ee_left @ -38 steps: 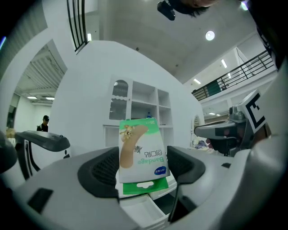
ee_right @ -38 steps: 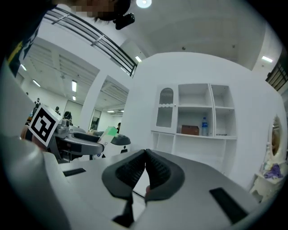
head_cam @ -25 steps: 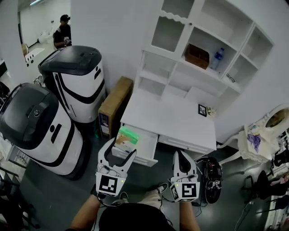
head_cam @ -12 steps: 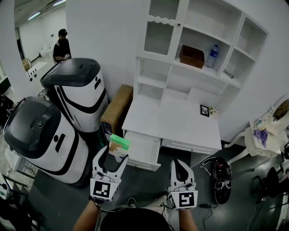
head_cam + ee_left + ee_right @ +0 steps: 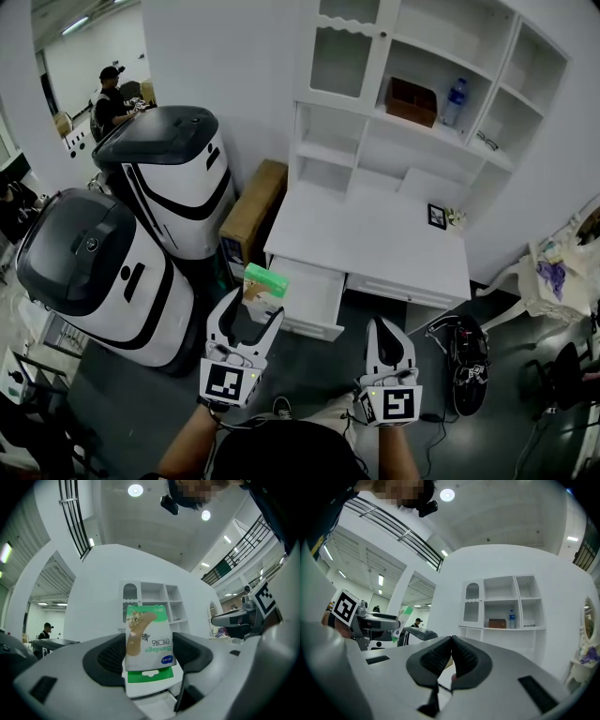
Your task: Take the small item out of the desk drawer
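Note:
My left gripper is shut on a small green and white bandage box, held up in front of the open desk drawer. In the left gripper view the bandage box stands upright between the two dark pads, its print upside down. My right gripper hangs to the right, below the desk's front edge, with its jaws pressed together and nothing between them. In the right gripper view the right gripper points at the white desk and shelf unit, and the bandage box shows at the left.
The white desk carries a shelf unit with a brown box, a water bottle and a small picture frame. Two large white and black machines stand at the left beside a cardboard box. A person sits far back.
The left gripper has lifted the bandage box out of the drawer and now holds it above the drawer's front corner. The view has shifted a little; the right gripper stays shut.

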`<state>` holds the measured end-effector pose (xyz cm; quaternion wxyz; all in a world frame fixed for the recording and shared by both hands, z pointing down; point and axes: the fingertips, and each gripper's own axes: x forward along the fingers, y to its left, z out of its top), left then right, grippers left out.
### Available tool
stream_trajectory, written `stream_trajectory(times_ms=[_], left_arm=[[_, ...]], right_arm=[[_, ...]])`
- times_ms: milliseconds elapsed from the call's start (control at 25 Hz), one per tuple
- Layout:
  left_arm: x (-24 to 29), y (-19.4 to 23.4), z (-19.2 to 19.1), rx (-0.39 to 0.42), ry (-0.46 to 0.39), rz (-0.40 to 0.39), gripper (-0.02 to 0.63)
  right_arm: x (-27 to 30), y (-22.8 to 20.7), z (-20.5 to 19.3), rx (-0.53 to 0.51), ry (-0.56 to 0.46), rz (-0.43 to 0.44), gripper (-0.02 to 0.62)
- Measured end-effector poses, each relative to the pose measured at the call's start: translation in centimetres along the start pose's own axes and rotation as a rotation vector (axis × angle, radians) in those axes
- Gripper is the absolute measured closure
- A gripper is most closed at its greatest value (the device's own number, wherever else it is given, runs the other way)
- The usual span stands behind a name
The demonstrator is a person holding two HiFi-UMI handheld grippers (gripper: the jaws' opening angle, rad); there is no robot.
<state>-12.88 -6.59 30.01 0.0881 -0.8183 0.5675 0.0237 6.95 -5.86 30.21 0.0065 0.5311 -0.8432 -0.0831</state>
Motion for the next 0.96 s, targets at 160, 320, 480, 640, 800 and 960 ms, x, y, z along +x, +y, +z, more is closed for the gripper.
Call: stream_trajectory(times_ms=[160, 320, 480, 640, 800, 960], left_arm=[[0.1, 0.1, 1.0, -0.016, -0.033, 0.013, 0.288], [0.4, 0.0, 2.0, -0.037, -0.073, 0.02, 0.288], [0.6, -0.1, 1.8, -0.025, -0.064, 0.011, 0.288], [0.8, -0.4, 1.5, -0.014, -0.046, -0.002, 0.288], [1.3, -0.5, 1.7, -0.036, -0.069, 0.002, 0.288], [1.7, -0.9, 1.4, -0.036, -0.058, -0.006, 0.288]], right_arm=[[0.2, -0.1, 0.3, -0.004, 0.0, -0.004, 0.58], [0.3, -0.2, 0.5, -0.012, -0.01, 0.001, 0.58], [0.3, -0.3, 0.3, -0.005, -0.01, -0.004, 0.58], [0.3, -0.6, 0.1, 0.004, -0.009, -0.01, 0.58], [0.4, -1.0, -0.1, 0.002, -0.005, -0.016, 0.58], [0.5, -1.7, -0.5, 0.008, -0.002, -0.023, 0.58]])
